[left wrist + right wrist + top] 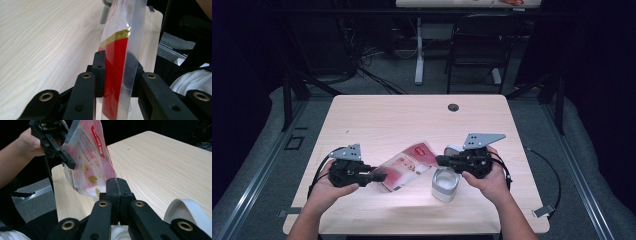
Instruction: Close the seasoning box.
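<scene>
A red, pink and clear plastic pouch [408, 166] hangs slanted above the wooden table [412, 120], stretched between both grippers. My left gripper [380, 176] is shut on its lower left end; in the left gripper view the jaws [116, 60] pinch the red and clear film of the pouch [120, 45]. My right gripper [440, 160] is shut on the upper right corner, jaws [116, 183] closed on the edge of the pouch [90, 157]. The left gripper [68, 162] shows farther off there. A white open jar [445, 184] stands below the right gripper.
A white lid [453, 149] lies behind the right gripper, also seen as a lid [186, 213] beside the jaws. A cable hole [453, 107] sits near the table's far edge. A black chair [477, 45] and a white desk leg [419, 55] stand beyond the table.
</scene>
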{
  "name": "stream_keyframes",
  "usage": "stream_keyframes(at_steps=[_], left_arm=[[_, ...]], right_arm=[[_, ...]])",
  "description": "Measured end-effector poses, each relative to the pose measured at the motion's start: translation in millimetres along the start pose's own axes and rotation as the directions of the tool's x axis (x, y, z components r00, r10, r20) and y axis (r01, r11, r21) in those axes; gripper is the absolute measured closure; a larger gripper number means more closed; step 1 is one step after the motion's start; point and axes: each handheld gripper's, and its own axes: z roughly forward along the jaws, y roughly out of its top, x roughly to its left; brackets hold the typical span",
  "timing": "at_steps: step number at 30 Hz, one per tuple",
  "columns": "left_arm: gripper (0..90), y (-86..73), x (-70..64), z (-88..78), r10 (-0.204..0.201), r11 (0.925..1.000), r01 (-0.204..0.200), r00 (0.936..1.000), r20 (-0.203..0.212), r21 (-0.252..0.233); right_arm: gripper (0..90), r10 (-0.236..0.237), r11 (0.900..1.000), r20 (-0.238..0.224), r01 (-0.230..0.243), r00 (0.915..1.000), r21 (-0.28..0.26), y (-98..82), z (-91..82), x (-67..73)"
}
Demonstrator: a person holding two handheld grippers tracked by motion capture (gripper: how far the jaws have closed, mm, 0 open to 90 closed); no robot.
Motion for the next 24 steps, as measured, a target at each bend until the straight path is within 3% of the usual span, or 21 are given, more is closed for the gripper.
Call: stream_keyframes(at_steps=[12, 24], left_arm=[[81.4, -1.9, 1.3, 0.9, 0.008, 0.9999, -0.008, 1.0, 0.005, 0.008], [79.7, -3.1, 3.2, 0.9, -0.007, 1.0, 0.007, 1.0, -0.005, -0.002]], right_arm=[[82.9, 0.025, 1.0, -0.052, -0.026, 0.9983, -0.015, 0.9, 8.7, -6.5], [88.8, 0.011, 1.0, -0.058, -0.012, 0.9983, -0.015, 6.2, 14.1, -3.5]])
